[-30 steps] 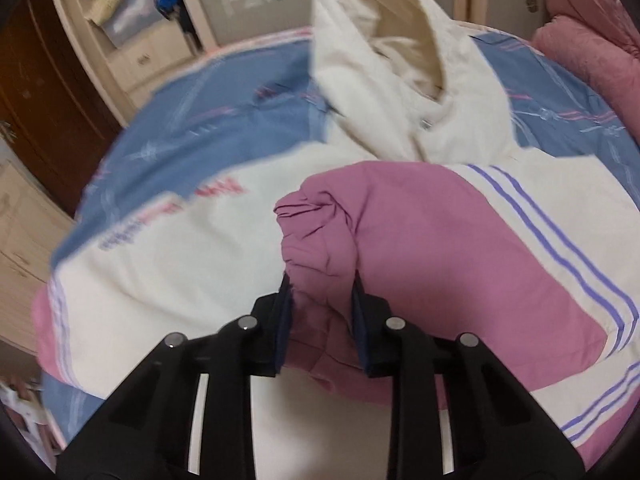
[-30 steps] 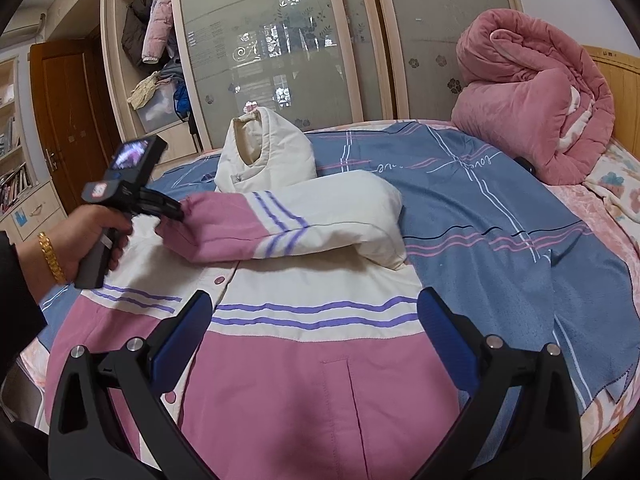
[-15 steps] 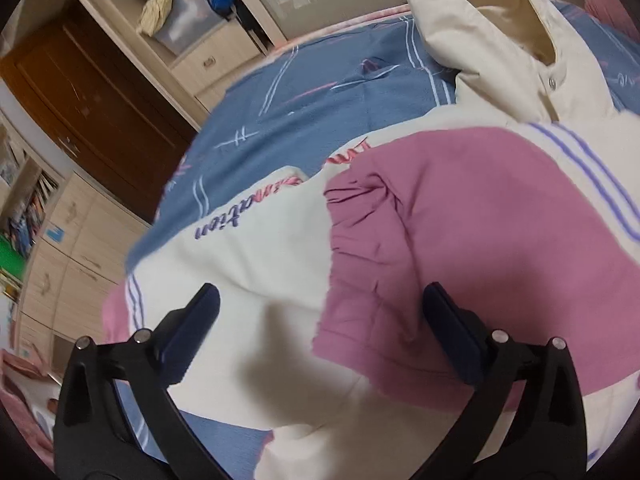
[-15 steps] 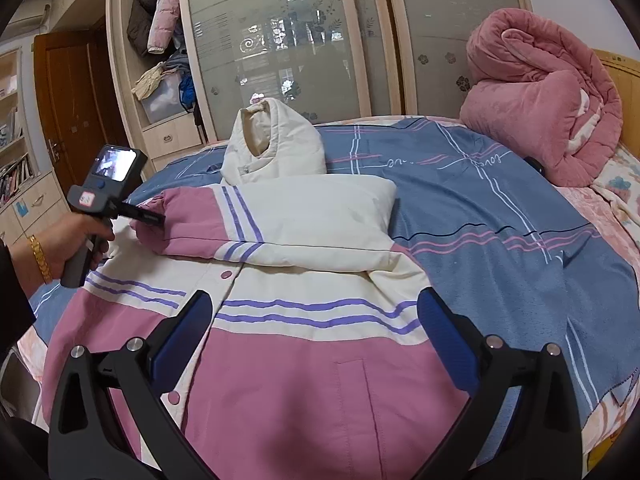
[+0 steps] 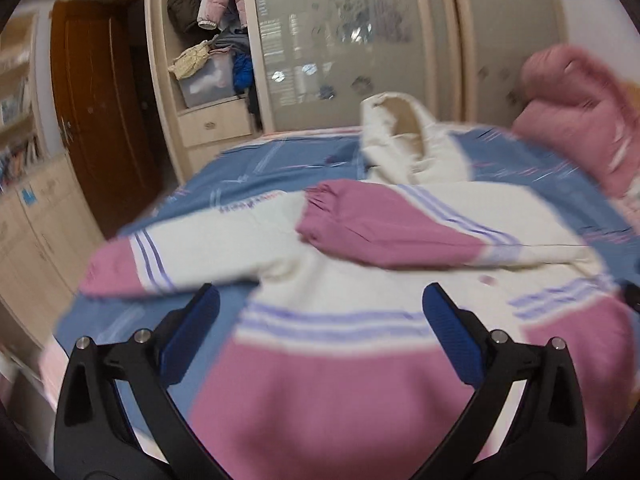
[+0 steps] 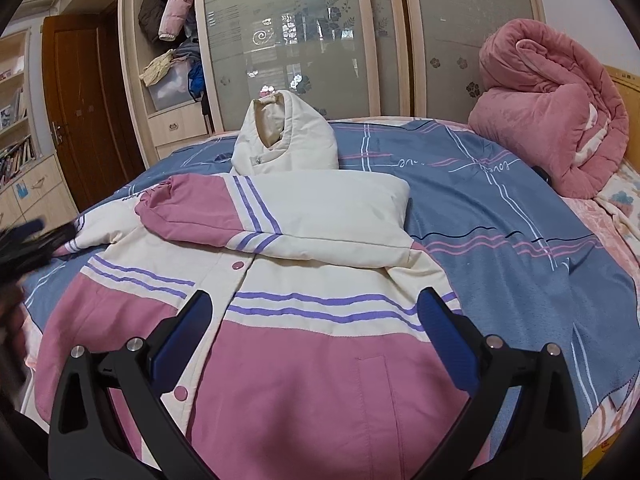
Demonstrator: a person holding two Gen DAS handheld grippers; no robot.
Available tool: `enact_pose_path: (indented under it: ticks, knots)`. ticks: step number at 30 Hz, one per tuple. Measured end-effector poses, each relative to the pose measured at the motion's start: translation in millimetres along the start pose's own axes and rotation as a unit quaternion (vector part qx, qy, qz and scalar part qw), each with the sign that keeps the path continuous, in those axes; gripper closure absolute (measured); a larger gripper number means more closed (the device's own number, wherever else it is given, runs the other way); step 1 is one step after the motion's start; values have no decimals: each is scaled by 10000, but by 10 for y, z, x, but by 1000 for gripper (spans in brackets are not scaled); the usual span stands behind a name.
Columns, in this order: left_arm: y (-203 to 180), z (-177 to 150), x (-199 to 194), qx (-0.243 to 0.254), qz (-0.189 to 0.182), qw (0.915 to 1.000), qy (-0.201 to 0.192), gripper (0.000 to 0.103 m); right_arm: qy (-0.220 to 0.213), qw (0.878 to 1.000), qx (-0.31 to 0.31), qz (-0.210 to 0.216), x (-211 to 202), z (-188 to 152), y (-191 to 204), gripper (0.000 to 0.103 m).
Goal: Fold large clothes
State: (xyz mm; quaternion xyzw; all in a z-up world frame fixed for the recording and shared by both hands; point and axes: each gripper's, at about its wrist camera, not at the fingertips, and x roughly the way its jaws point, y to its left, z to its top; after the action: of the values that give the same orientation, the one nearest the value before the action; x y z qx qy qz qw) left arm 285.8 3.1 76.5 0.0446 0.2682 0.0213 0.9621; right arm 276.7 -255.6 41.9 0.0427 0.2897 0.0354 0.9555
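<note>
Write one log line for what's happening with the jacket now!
jacket: flat on bed | one sleeve folded across | left gripper: open, empty | right gripper: open, empty

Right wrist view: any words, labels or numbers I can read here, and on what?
"Love", probably: upside-down script on the bedsheet.
Lettering on the jacket, beside the folded sleeve's cuff: mostly hidden, unreadable.
Printed lines on the wardrobe door: too small.
Book spines: too small.

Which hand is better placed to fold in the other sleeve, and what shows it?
Left, probably. The spread sleeve lies on the left side of the jacket, just beyond the open, empty left tool. The right tool, also open, hangs over the jacket's front, farther away.
</note>
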Motion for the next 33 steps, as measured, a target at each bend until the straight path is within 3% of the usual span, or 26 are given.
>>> enact_pose_path:
  ticks: [4,9,17,33]
  knots:
    - [-5,-267,-221,-97,-29,9999,4,2,44,9999,-59,-80,2,-66,30,1]
    - [133,-414,-148,-363,-318,9980,397,2,130,9996,-186,-174,-25,-184,72,1]
    - [143,-420,-154,-107,-217,9993,271,2,57,9996,-127,-237,-104,-235,91,1]
    - [116,-436,-63,-137,-298,9986,422,2,82,9995,-216,-215,-87,-224,138,1]
